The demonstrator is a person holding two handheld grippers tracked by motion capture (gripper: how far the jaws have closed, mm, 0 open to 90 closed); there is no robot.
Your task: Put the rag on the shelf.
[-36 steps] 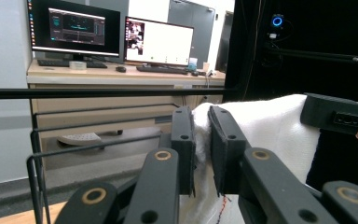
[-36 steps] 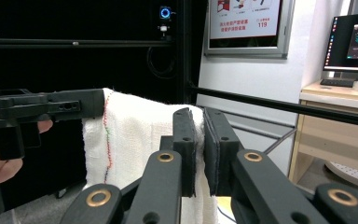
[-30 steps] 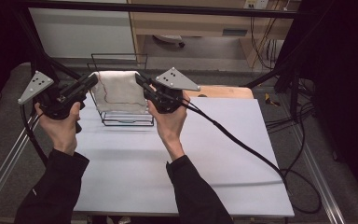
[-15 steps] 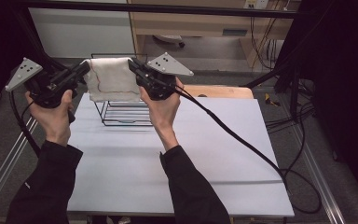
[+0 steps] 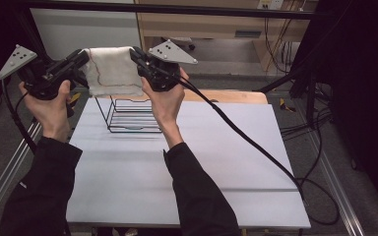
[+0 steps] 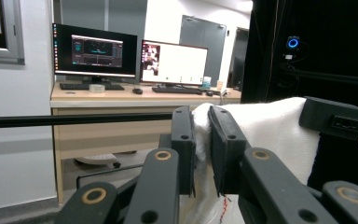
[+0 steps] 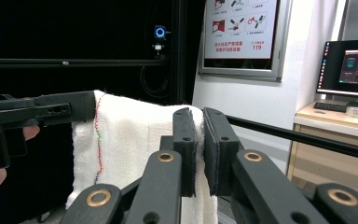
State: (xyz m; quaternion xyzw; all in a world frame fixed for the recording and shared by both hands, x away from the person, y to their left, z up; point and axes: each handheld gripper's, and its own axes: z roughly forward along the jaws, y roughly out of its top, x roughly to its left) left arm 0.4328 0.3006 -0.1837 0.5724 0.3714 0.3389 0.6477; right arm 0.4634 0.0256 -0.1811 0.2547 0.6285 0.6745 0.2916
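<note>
Above table point(image 5: 226, 147), towel point(image 5: 112, 71) between claws

Office surroundings behind the work table

Two lit monitors point(image 6: 135, 57) stand on a long wooden desk point(image 6: 121, 95) with black keyboards point(image 6: 91, 86); a framed red-and-white poster point(image 7: 240, 30) hangs on the white wall.

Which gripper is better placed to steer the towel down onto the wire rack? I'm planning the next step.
Right, marginally: the right gripper hovers over the wire rack; the left gripper is outboard. Both grip the white towel.
</note>
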